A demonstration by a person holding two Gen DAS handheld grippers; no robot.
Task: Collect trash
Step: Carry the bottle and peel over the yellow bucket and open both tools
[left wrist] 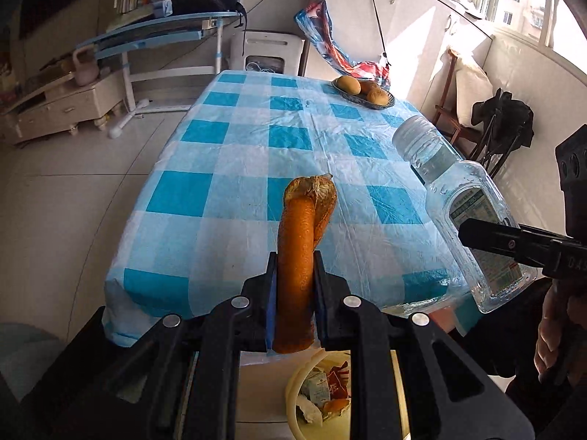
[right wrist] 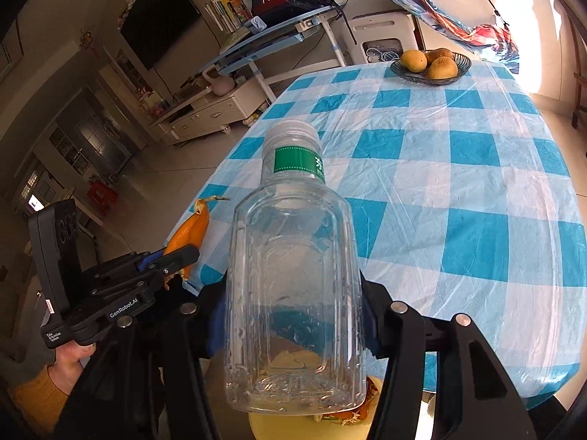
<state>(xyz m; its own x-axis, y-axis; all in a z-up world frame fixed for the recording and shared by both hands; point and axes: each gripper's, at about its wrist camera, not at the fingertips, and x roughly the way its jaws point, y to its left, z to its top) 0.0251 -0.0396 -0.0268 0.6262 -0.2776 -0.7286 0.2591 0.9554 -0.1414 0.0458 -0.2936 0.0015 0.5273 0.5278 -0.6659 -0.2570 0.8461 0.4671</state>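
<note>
My left gripper [left wrist: 294,267] is shut on an orange fruit peel [left wrist: 299,242] that sticks up between its jaws, dry curled end on top. The same peel [right wrist: 190,233] and left gripper [right wrist: 176,256] show at the left of the right wrist view. My right gripper [right wrist: 293,293] is shut on an empty clear plastic bottle [right wrist: 293,275] with a green neck label and a white cap. That bottle [left wrist: 462,216] hangs tilted at the right of the left wrist view. Both are held near the table's front edge, above a pale round bin [left wrist: 293,392] with wrappers and peel inside.
The table wears a blue and white checked plastic cloth [left wrist: 256,168]. A dark bowl of yellow fruit [left wrist: 367,91] stands at its far end. A blue desk [left wrist: 157,33] with books and a bag, a white cabinet [left wrist: 62,110] and a folding chair [left wrist: 502,128] stand around.
</note>
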